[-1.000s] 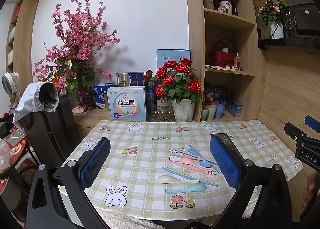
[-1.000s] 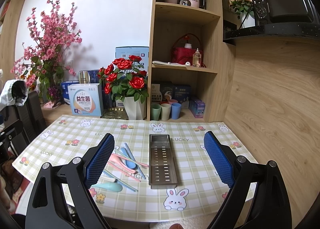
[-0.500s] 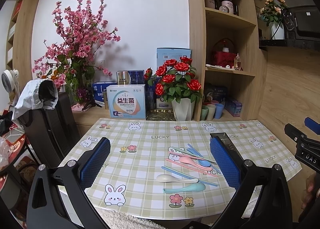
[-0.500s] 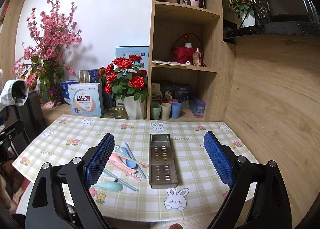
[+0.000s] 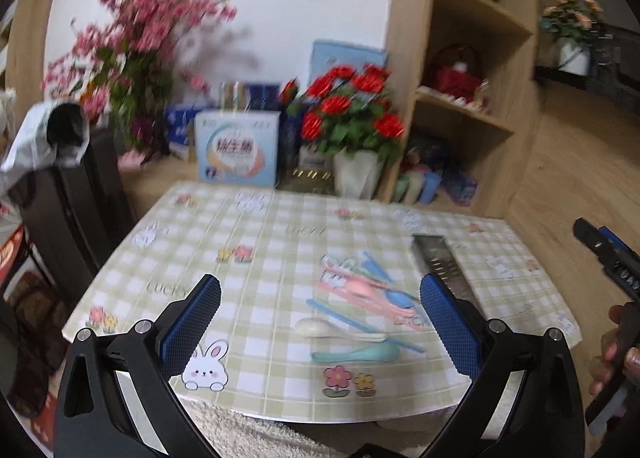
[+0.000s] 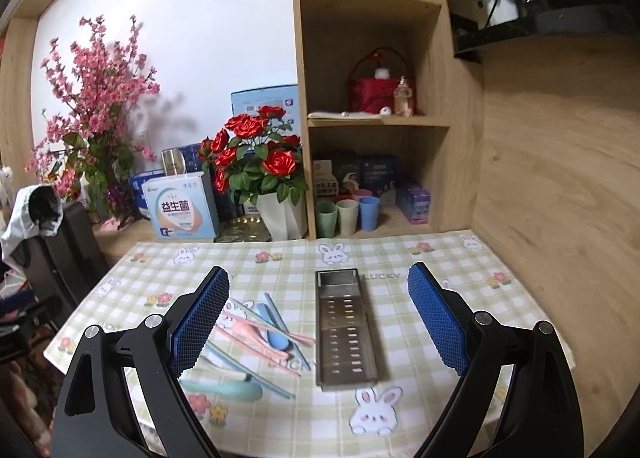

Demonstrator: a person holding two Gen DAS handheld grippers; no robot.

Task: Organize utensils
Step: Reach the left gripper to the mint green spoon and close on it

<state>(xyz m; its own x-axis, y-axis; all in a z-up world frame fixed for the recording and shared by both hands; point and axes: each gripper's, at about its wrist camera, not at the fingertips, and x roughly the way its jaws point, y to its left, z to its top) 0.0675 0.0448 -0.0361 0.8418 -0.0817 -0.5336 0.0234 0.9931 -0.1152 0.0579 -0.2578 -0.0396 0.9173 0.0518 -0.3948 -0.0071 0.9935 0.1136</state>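
Two hand-held grippers, the left hand-held gripper [image 5: 320, 322] and the right hand-held gripper [image 6: 318, 318], hover above the checked-cloth desk [image 6: 440, 258] with blue pads spread wide, empty. A loose pile of pastel plastic spoons and chopsticks [image 6: 260, 334] lies left of centre in the right view, just beside the perforated rectangular steel tray [image 6: 346, 326] at centre. In the blurred left view the pile [image 5: 360, 306] sits lower centre-right.

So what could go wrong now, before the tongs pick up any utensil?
The spoons and chopsticks lie crossed in one pile, so the open left tongs may pinch several or scatter them. The teal spoon sits near the table edge and could be knocked off.
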